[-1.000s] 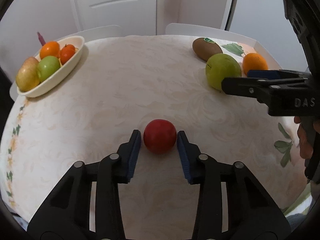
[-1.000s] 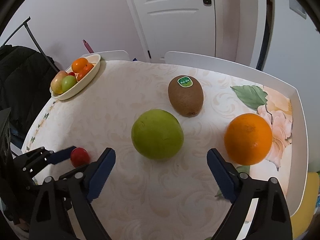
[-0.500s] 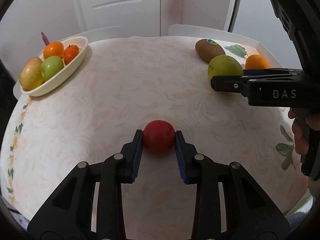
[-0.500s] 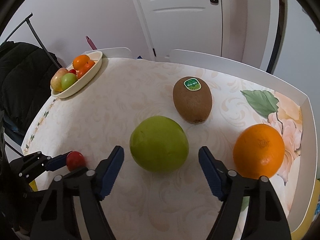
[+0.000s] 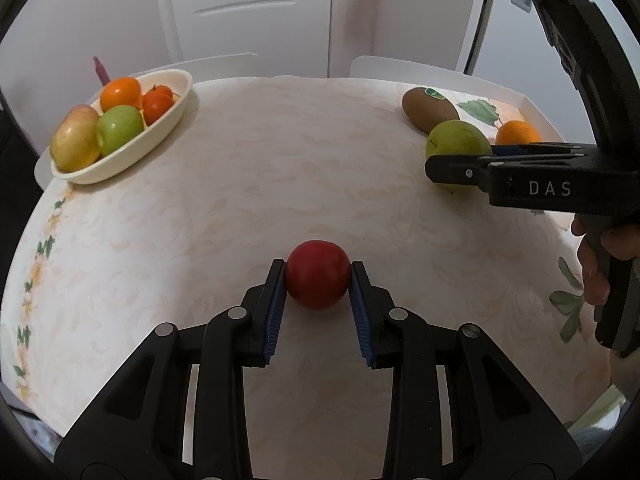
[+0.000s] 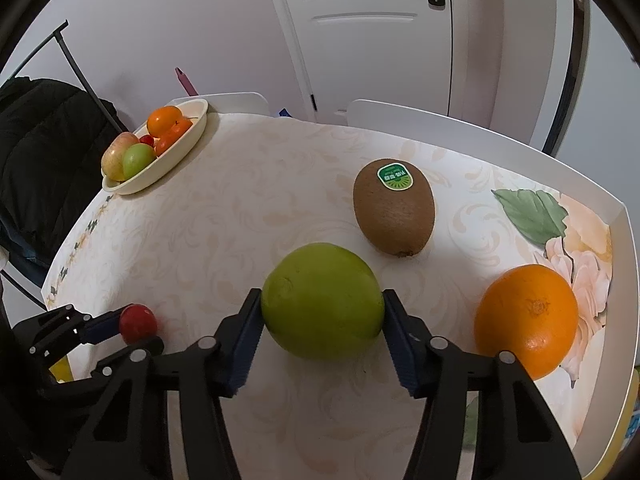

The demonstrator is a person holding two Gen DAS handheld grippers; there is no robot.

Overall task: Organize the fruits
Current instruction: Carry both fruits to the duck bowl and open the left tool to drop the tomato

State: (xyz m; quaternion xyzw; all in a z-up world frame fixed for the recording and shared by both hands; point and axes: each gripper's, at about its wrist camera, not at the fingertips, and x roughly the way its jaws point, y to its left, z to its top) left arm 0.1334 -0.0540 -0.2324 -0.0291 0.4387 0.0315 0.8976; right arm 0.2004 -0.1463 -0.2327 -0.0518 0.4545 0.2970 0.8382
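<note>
Blue-padded left hand-held gripper (image 5: 318, 280) clamps the small round red fruit (image 5: 317, 273) on the bench (image 5: 280, 160); the right hand-held gripper (image 6: 322, 316), jaws just closing, pinches the large green fruit (image 6: 322, 306), likely both bound for the cream oval bowl (image 5: 164, 130).

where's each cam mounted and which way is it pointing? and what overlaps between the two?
Left wrist: on the left tongs, looking forward and down along the fingers at the red fruit pressed between the pads; the right tongs and a hand show at right.
Right wrist: on the right tongs, looking forward and down at the green fruit that the closing pads now touch on both sides; the left tongs' tips show at lower left.
Shared: table, bowl, kiwi, orange, both gripped fruits, door.
</note>
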